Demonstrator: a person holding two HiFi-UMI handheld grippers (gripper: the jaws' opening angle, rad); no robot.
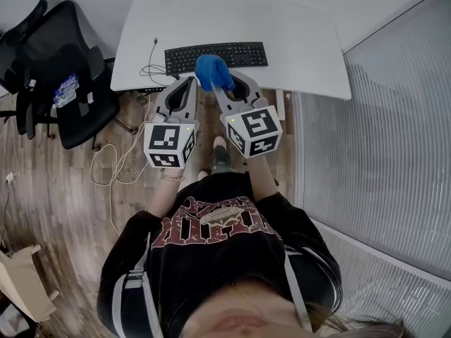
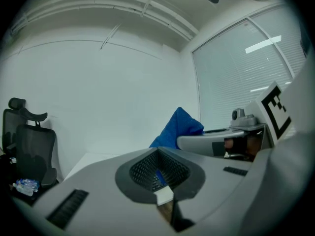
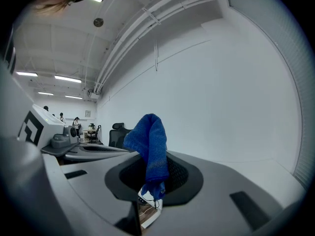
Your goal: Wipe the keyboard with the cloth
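A black keyboard (image 1: 215,55) lies on the white desk (image 1: 303,48), near its front edge. A bunched blue cloth (image 1: 213,71) hangs just in front of the keyboard, over the desk's edge. My right gripper (image 1: 220,87) is shut on it. In the right gripper view the cloth (image 3: 150,141) sticks up from between the jaws of that gripper (image 3: 152,157). My left gripper (image 1: 189,83) is close beside it on the left, shut and holding nothing. In the left gripper view its own jaws meet (image 2: 159,152), with the cloth (image 2: 179,127) and right gripper (image 2: 221,142) behind them.
A black office chair (image 1: 67,76) stands left of the desk. Loose cables (image 1: 113,162) trail over the wooden floor under the desk's left end. A wall of window blinds (image 1: 380,125) runs along the right. A pale wooden stool (image 1: 21,280) is at the lower left.
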